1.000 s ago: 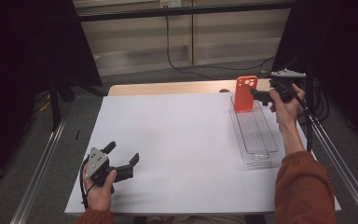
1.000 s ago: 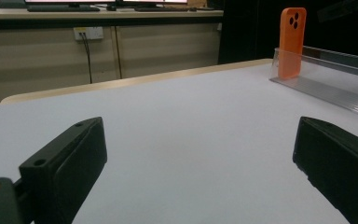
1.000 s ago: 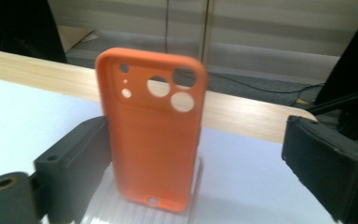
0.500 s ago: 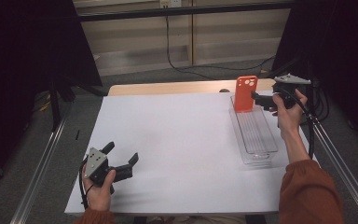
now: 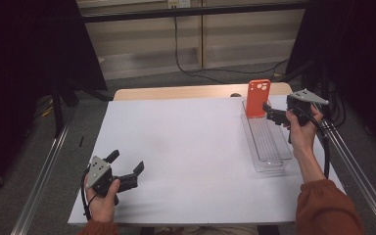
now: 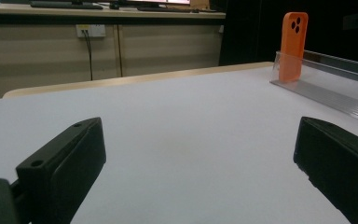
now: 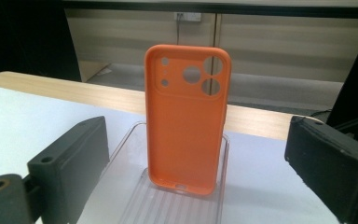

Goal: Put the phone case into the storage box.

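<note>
Standing upright at twelve o'clock in the clear ribbed plastic tray [image 5: 269,147], the orange phone case [image 7: 186,119] faces the nearer right gripper [image 5: 273,116], jaws spread; the left gripper [image 5: 127,172] rests well apart, spread too.

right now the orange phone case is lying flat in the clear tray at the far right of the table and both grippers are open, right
Not quite. The orange phone case stands upright at the far end of the clear tray, as the right gripper view shows. The rest holds: the left gripper and right gripper are both open.

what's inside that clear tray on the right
An orange phone case stands upright at the far end of the clear tray. The rest shows bare ribbed floor; whatever lies behind the case is hidden.
</note>
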A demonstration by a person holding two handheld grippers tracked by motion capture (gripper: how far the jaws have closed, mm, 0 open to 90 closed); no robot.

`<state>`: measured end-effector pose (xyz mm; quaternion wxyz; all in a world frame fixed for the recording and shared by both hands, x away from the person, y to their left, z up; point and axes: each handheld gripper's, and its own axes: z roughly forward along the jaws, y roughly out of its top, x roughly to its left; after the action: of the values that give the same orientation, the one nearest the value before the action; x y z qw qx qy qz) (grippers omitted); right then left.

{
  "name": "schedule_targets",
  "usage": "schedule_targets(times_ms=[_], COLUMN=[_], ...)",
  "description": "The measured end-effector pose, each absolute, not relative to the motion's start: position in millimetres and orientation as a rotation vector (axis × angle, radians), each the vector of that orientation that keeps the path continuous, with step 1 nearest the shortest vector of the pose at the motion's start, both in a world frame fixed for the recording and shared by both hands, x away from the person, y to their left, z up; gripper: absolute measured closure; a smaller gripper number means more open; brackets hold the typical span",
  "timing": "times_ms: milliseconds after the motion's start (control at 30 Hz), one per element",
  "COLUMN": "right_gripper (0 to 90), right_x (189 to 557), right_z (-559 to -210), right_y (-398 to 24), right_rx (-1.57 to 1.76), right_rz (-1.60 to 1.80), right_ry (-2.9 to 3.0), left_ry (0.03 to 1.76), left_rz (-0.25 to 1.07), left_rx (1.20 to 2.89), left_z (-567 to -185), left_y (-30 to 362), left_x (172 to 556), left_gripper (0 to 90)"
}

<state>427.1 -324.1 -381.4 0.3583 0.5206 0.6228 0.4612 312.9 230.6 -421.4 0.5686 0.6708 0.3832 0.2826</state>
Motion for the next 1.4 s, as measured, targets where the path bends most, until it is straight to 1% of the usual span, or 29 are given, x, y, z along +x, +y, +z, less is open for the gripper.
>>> schedule_targets(times_ms=[267,1000,1400], right_gripper=[0.6,0.0,0.0], right_x=[408,348,323], right_z=[-385,-383,-389], right_y=[-321,-322,-322], right_rx=[1.299,1.249,1.227], right_rz=[1.205,1.262,1.295], right_ry=[1.564,1.539,1.529], left_ry=[0.901,0.910,0.921], left_rz=[0.689,0.685,0.691], left_rx=[1.576,1.590,1.583], left_z=[-420,-421,-421], left_y=[231,231,232], left_x=[309,306,305], left_gripper=[2.3,2.5,2.5])
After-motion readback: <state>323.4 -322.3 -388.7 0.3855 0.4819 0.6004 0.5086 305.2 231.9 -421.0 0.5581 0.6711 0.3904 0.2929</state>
